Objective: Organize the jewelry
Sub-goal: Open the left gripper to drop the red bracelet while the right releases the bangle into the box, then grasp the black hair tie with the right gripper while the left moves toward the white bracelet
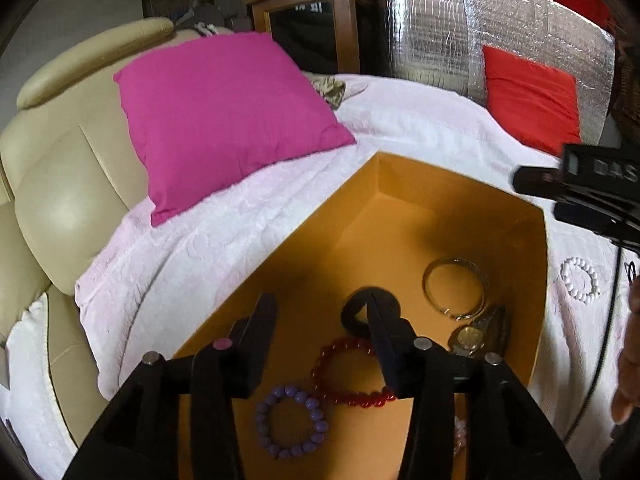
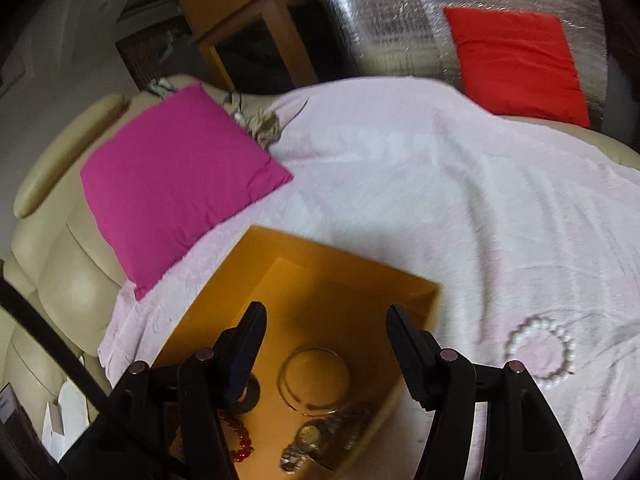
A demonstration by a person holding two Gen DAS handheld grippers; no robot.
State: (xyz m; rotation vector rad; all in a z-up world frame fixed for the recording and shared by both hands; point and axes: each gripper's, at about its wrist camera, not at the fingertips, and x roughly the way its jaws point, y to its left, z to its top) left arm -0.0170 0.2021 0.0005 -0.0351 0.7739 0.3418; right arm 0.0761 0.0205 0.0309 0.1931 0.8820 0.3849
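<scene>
An open orange box (image 1: 400, 184) lies on a white blanket. Inside it are a purple bead bracelet (image 1: 292, 422), a red bead bracelet (image 1: 352, 374), a black ring-shaped bangle (image 1: 354, 310), a thin metal bangle (image 1: 456, 286) and a wristwatch (image 1: 474, 334). My left gripper (image 1: 320, 312) is open and empty above the box. A white pearl bracelet (image 2: 542, 350) lies on the blanket right of the box (image 2: 352, 268); it also shows in the left wrist view (image 1: 580, 280). My right gripper (image 2: 326, 320) is open and empty over the box's right side.
A magenta cushion (image 1: 224, 120) leans on a beige leather sofa (image 1: 60, 184) at the left. A red cushion (image 1: 532, 100) rests against silver foil (image 1: 440, 28) at the back right. A wooden cabinet (image 1: 312, 28) stands behind. A black cable (image 1: 608, 320) hangs at the right.
</scene>
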